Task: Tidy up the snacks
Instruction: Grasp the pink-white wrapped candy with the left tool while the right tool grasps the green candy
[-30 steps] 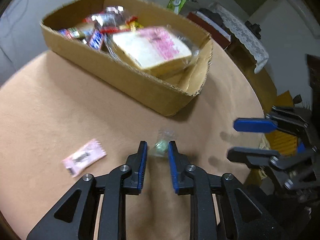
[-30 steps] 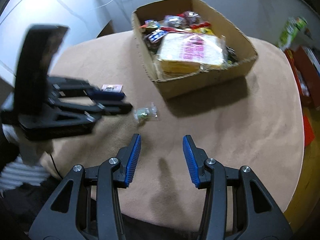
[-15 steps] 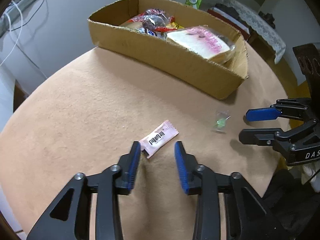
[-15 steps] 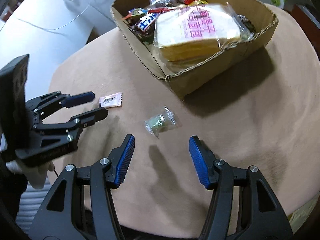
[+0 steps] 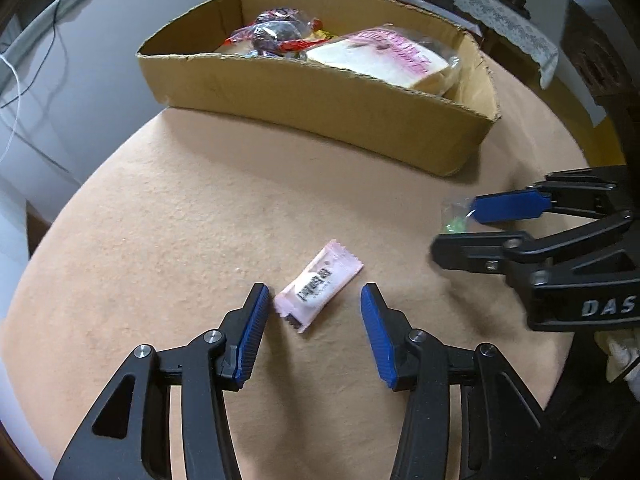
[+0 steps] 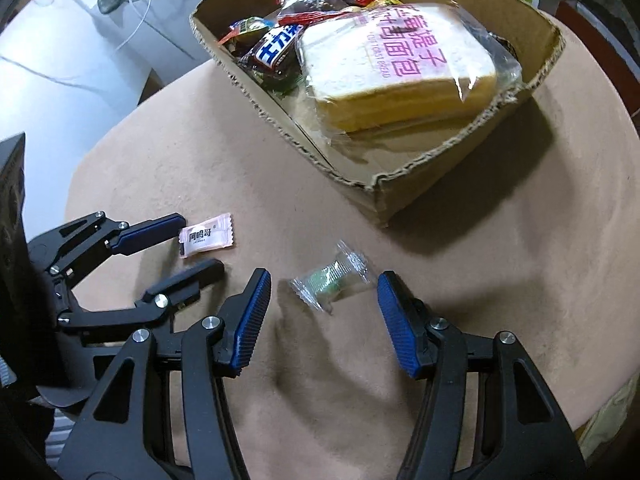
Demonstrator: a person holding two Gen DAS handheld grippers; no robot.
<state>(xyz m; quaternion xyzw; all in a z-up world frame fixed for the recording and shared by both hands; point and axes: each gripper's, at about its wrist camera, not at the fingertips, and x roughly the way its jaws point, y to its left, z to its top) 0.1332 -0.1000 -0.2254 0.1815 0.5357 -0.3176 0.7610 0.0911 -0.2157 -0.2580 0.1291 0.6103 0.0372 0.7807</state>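
Tongs straddled loose sweets for pickup: left tongs (image 5: 311, 312) gaped around the pink packet (image 5: 318, 290), right tongs (image 6: 324, 294) were closing around the clear candy (image 6: 332, 280), neither gripped yet.

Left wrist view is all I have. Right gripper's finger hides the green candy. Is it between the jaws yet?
Observer: Yes. The candy lies flat on the table between the right gripper's fingers. The jaws are closing, and neither pad touches it yet.
Operator: The box wall blocks me. What's beside the bread?
Observer: A dark bar with blue-and-white lettering lies against the bread's left side, as the right wrist view shows it.
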